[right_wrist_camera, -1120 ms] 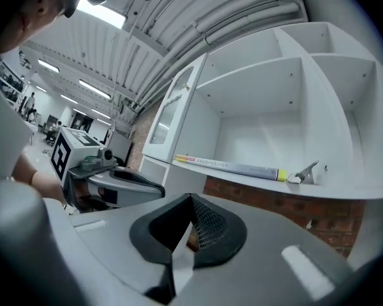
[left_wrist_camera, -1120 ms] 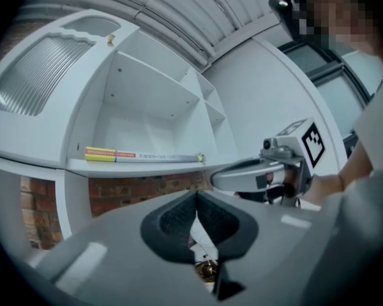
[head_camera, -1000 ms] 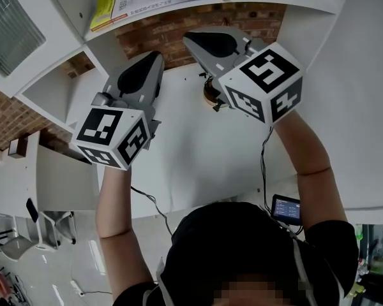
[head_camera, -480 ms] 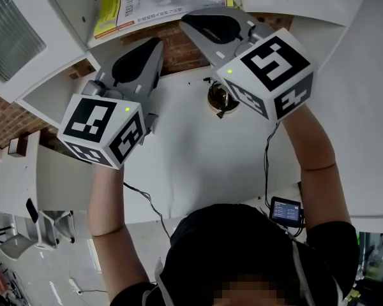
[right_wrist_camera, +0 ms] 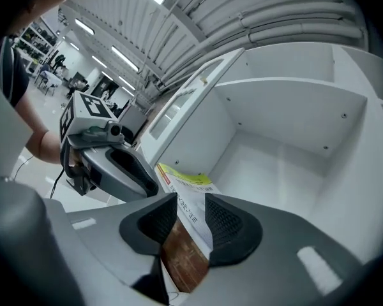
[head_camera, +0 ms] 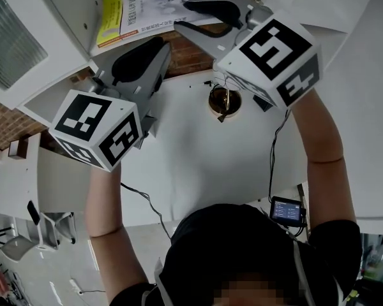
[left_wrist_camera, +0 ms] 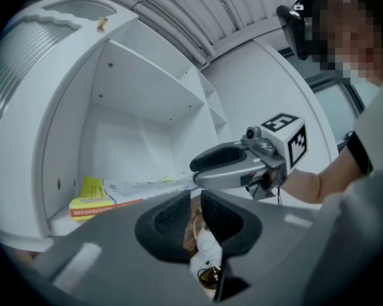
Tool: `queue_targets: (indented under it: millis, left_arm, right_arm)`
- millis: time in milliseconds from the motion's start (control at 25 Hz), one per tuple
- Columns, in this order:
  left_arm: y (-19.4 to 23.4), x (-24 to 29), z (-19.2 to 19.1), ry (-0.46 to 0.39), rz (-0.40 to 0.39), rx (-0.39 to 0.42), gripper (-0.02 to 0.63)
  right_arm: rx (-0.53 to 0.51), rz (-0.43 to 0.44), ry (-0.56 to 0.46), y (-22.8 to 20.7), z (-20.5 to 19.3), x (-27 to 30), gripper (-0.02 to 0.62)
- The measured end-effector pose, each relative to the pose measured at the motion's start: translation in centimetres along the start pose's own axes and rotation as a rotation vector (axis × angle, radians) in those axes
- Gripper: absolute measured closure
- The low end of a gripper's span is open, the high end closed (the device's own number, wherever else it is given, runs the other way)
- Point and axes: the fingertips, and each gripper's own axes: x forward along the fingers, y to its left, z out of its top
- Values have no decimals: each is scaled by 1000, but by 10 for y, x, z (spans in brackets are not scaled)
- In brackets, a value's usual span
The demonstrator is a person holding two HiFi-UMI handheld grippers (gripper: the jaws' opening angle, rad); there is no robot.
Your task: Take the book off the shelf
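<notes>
A thin book [head_camera: 150,5] with a white cover and a yellow-and-red spine lies flat on the white shelf [head_camera: 64,18]. It also shows in the left gripper view as the book [left_wrist_camera: 108,196] and in the right gripper view as the book [right_wrist_camera: 186,187]. My right gripper [head_camera: 180,14] is raised to the book's near right edge. Its jaws are opening, the edge lines up with the gap [right_wrist_camera: 191,209], and the pads do not press on it. My left gripper [head_camera: 165,46] hangs lower, below the shelf front. Its jaws are opening a little, with nothing between them [left_wrist_camera: 196,203].
Under the shelf runs a brick wall [head_camera: 191,46] behind a white table [head_camera: 198,164]. A small round brass object [head_camera: 225,101] and cables lie on the table. A small screen device [head_camera: 286,210] sits at the table's near edge. The shelf's upper compartments are bare.
Both grippers have risen toward the shelf. The right one now reaches the book's edge, and its jaws have spread apart.
</notes>
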Motion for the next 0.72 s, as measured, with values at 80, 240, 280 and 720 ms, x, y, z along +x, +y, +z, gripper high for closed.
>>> queue_targets:
  millis: [80,240,280,720]
  left_arm:
    - [1,1,2,0,7,16,544]
    - [4,1,6,-12,16,10,517]
    - [5,1,7,-12,20,10,509]
    - [15,-10,10,-2,61,0,499]
  right_arm:
    - [-62,10,18,-1,2,3,445]
    - [-191,17,52,-5,6,8,444]
    - [-205,41,63,-4,6,10,433]
    - [-307,246,186,7,-16,44,337]
